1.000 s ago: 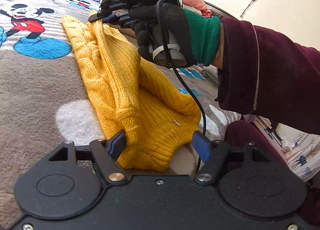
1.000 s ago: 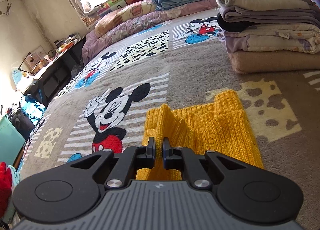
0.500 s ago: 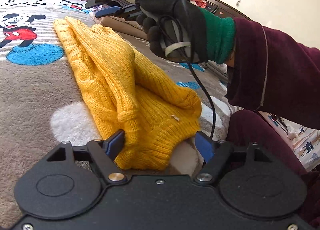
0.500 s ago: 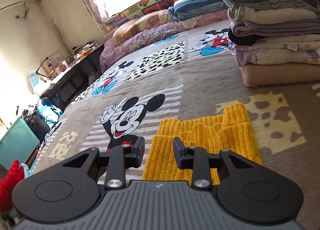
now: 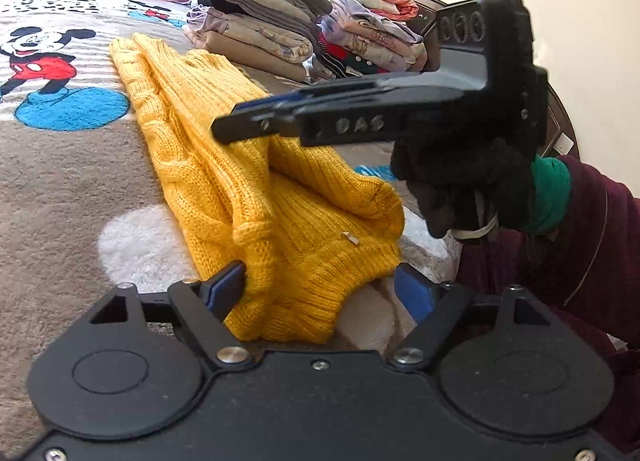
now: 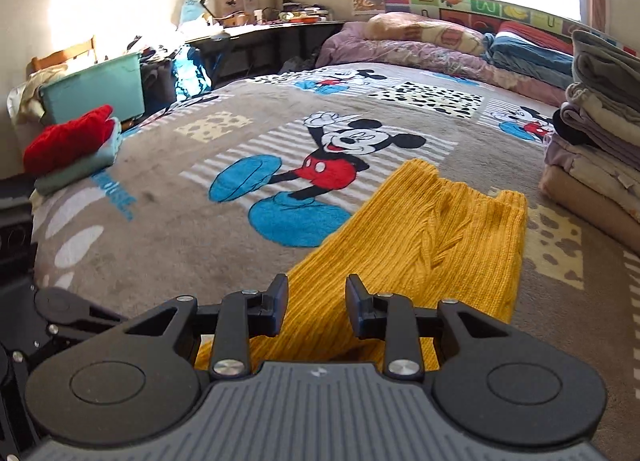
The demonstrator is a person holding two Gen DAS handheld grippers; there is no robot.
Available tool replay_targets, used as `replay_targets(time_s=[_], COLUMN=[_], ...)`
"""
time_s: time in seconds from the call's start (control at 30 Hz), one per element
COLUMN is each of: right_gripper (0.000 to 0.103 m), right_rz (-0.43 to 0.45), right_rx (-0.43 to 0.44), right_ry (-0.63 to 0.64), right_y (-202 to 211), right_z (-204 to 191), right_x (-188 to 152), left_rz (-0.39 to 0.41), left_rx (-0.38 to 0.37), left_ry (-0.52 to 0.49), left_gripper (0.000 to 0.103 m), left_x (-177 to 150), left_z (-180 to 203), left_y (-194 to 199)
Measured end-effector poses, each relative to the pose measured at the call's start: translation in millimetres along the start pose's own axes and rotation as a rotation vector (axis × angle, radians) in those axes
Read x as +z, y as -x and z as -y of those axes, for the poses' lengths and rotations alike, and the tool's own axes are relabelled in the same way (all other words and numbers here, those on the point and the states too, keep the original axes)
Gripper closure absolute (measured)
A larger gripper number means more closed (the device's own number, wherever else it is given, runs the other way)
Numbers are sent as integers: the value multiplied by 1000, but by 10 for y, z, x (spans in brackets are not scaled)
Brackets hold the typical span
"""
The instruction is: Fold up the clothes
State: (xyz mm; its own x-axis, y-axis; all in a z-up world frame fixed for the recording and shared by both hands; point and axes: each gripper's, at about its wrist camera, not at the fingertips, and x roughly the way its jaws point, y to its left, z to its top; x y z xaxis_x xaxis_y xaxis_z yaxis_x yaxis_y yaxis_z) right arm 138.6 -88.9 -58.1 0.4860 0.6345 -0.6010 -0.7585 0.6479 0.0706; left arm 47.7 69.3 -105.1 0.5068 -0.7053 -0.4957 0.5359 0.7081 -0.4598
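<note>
Nearest, left claw (image 5: 320,287) spread wide, blue pads either side of the near hem of a yellow sweater (image 5: 256,197), left pad touching the knit, right pad clear of it. Sweater folded lengthwise into a long strip on a grey cartoon-mouse blanket (image 5: 60,181) covering the bed, running away toward the far end. Above the middle of the strip, right claw (image 5: 240,127) held in a black-gloved hand (image 5: 460,185), green cuff and maroon sleeve behind; from its own camera, right claw (image 6: 316,305) parted, nothing between the pads, hovering over the sweater (image 6: 432,245). Beyond the sweater's far end, a tall stack of folded clothes (image 5: 288,25) on the blanket. Off to the bed's edge in the right wrist view, a folded red garment (image 6: 68,141) atop a green one, a teal bin (image 6: 96,93) behind. Farthest back, pillows and quilts (image 6: 424,41) under a bright window.
</note>
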Motion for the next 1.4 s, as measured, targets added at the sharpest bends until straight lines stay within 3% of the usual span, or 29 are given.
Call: replay_targets(time_s=[0.1,0.27,0.33,0.5,0.6,0.77,0.87,0.97,1.1,1.27,1.33,1.4], right_gripper=[70,69,69,69,69,69,69,69,69,68,67,64], right_rz=[-43,-5,28,91,96,85,10,-12,-25,-41,1,100], right_rx=[-19,4,16,-18,-18,-10,2,8,15,23,41,82], right_ry=[29,-59,-71,-89,-112,-150,-186,-197,-204,-212,-247,-318], right_y=[-208,-166,-39,202,175,71,-154,-214,-241,-274,-130,155], right_z=[-78,4,4,113,188,291,348,363,370,379,374,402], right_x=[-122,-116,-111,-87,-68,-41,-82,-89,-88,-87,-75,-129], left_rz=[-2,-15,-13,122,153,126,12,-16,-3,21,52,93], left_rx=[11,47,101,168,162,166,212,243,214,221,213,212], left_ry=[-7,-50,-95,-200,-231,-285,-257,-321,-258,-290,-252,-204], left_gripper=[19,18,19,19,19,19,19,19,17,10,11,11], left_x=[-6,-4,18,82,149,211,183,108,111,55,75,96], left_z=[27,103,162,291,340,335,240,266,195,286,268,249], left_y=[-32,5,98,325,215,-83,-288,-363,-369,-355,-252,-117])
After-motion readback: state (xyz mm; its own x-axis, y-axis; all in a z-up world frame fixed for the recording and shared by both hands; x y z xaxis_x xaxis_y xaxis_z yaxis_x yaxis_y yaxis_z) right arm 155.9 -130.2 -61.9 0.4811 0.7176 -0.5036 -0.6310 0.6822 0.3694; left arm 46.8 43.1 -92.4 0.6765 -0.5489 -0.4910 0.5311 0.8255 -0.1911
